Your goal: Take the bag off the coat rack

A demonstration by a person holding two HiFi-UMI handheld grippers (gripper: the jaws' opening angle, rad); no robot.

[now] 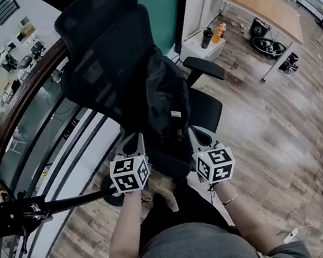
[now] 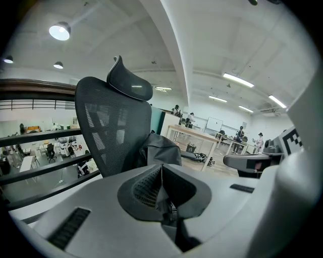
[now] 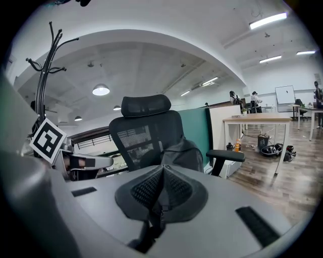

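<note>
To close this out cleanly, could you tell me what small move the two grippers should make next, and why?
Probably just draw both back and rest. The soft black fabric bag already sits on the black mesh office chair, off the thin black metal coat rack, and the left gripper and right gripper are shut on nothing.

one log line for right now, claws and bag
bag: black fabric bag on black mesh office chair seat | left claw: shut, empty | right claw: shut, empty
</note>
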